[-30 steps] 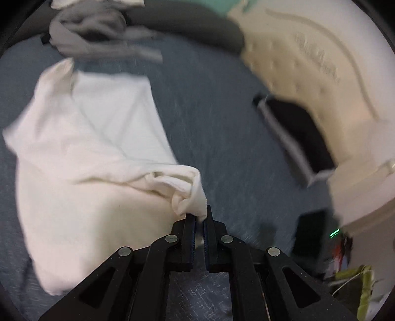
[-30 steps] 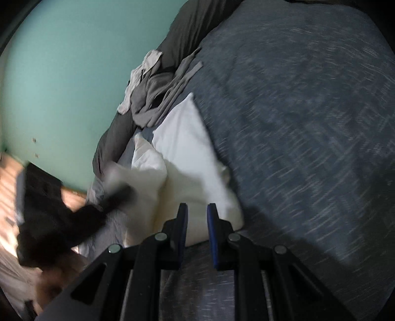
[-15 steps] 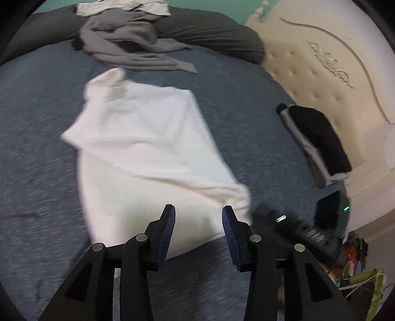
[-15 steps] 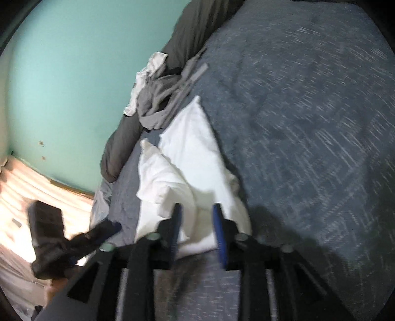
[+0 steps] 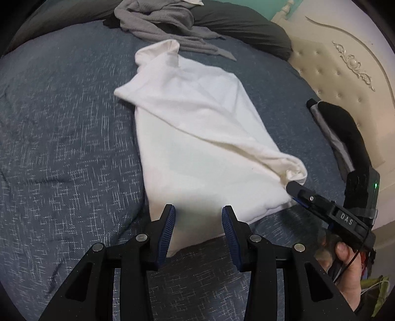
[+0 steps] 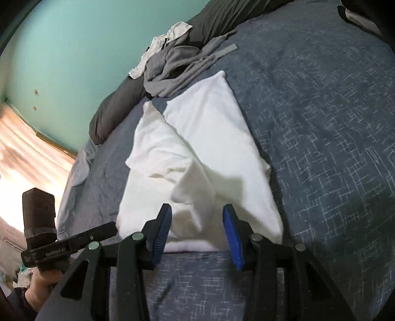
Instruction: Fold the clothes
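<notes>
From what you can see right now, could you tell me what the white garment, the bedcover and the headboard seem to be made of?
White garment: soft matte knit, probably cotton jersey; it drapes in limp folds.
Bedcover: plush blue-grey fabric with a pale crosshatch print, seemingly padded; it puffs up around creases.
Headboard: cream upholstery, likely faux leather, with a slight sheen, button tufting and a carved ornament.

From the left wrist we look steeply down along the left gripper (image 5: 198,222) onto the bed (image 5: 61,148), close above it, facing the headboard (image 5: 345,74). From the right wrist we look less steeply past the right gripper (image 6: 197,222) toward the teal wall (image 6: 74,49). Both views share the white garment (image 5: 197,138) (image 6: 197,153) and the grey clothes (image 5: 163,19) (image 6: 177,64), and each catches the other gripper at its edge.
</notes>
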The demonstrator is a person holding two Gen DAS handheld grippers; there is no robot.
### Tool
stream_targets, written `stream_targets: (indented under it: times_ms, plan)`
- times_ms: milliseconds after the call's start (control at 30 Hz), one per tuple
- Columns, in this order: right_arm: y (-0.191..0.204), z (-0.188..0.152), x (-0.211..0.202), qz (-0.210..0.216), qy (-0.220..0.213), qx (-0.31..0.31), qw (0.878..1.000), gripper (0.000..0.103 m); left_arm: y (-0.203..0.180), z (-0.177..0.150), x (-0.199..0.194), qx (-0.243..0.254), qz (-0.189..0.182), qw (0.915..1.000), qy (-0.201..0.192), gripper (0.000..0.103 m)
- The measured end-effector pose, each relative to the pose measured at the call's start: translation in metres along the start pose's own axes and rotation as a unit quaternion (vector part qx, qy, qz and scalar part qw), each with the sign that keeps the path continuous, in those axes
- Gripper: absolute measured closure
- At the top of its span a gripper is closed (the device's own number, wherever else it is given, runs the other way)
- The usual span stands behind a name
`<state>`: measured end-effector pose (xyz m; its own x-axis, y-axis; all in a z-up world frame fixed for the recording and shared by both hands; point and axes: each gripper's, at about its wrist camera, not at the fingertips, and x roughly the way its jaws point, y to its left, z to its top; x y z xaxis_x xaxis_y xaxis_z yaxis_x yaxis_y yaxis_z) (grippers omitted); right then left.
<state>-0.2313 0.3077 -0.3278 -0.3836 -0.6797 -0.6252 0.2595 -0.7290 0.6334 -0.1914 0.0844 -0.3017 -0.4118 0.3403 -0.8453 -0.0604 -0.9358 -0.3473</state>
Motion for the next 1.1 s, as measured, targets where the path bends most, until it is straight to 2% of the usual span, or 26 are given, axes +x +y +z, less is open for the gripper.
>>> stream_targets:
  times_ms: [67,200,333,433,533,633,800,867,967,1100]
  plan:
    - [-0.006,0.002,0.002,0.005,0.000,0.011,1.000,0.090,0.000,-0.002,0.002,-0.001,0.001,1.0000,0.001,0.060]
    - [-0.015,0.004,0.000,0.013,-0.008,0.032,0.999,0.098,-0.003,-0.004,0.005,0.006,0.003,1.0000,0.004,0.060]
    - [-0.019,0.005,-0.018,0.034,-0.037,0.060,0.997,0.099,-0.006,-0.006,0.006,0.016,0.005,0.9998,0.008,0.060]
    - [-0.032,0.001,-0.022,0.048,-0.036,0.097,0.993,0.099,-0.006,-0.006,0.008,0.018,0.006,0.9998,0.010,0.060]
    - [-0.047,-0.006,-0.019,0.036,-0.028,0.131,0.990,0.099,-0.006,-0.006,0.009,0.017,0.007,0.9997,0.012,0.060]
    - [-0.055,-0.004,-0.025,0.026,-0.042,0.147,0.988,0.099,-0.005,-0.007,0.010,0.016,0.009,0.9997,0.014,0.060]
    - [-0.053,0.005,-0.043,0.023,-0.080,0.139,0.987,0.099,-0.003,-0.006,0.010,0.006,0.009,0.9998,0.014,0.060]
    - [-0.048,0.009,-0.047,0.033,-0.088,0.127,0.987,0.096,-0.004,-0.005,0.010,0.005,0.011,0.9999,0.013,0.060]
    - [-0.031,0.014,-0.041,0.057,-0.072,0.093,0.991,0.096,-0.005,-0.006,0.011,0.006,0.012,0.9998,0.011,0.060]
    - [-0.002,0.014,-0.028,0.052,-0.048,0.034,0.997,0.096,-0.002,-0.007,0.010,0.001,0.004,1.0000,0.005,0.060]
